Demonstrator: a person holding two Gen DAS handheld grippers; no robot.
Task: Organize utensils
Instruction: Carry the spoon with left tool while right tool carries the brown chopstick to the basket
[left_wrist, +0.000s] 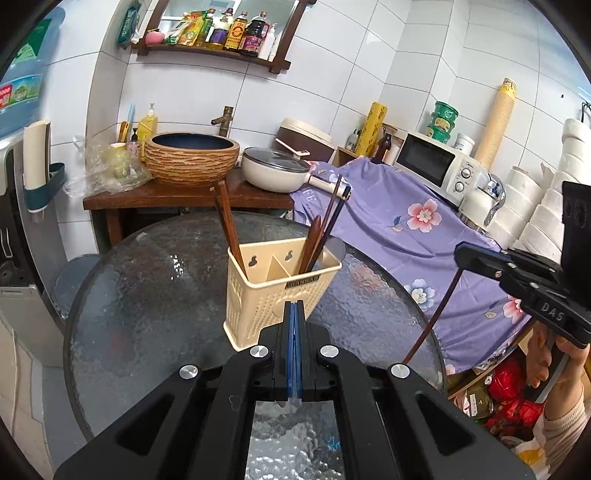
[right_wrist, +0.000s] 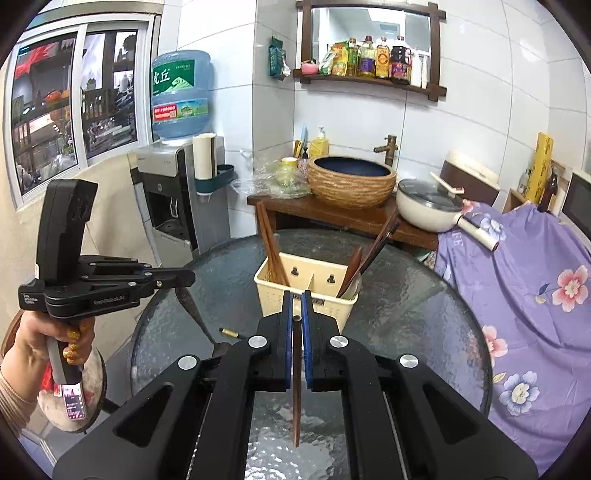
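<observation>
Cream plastic utensil basket (left_wrist: 282, 291) stands near the middle of the round glass table (left_wrist: 147, 295), chopsticks and spoons upright in its end compartments, while the right gripper (right_wrist: 296, 306) pinches a dark wooden chopstick (right_wrist: 297, 387) hanging downward and the left gripper (left_wrist: 294, 314) is closed on nothing.

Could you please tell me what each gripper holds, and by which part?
Right gripper: a brown chopstick, near its top end. Left gripper: a dark utensil, apparently a spoon, by its handle's end.
</observation>
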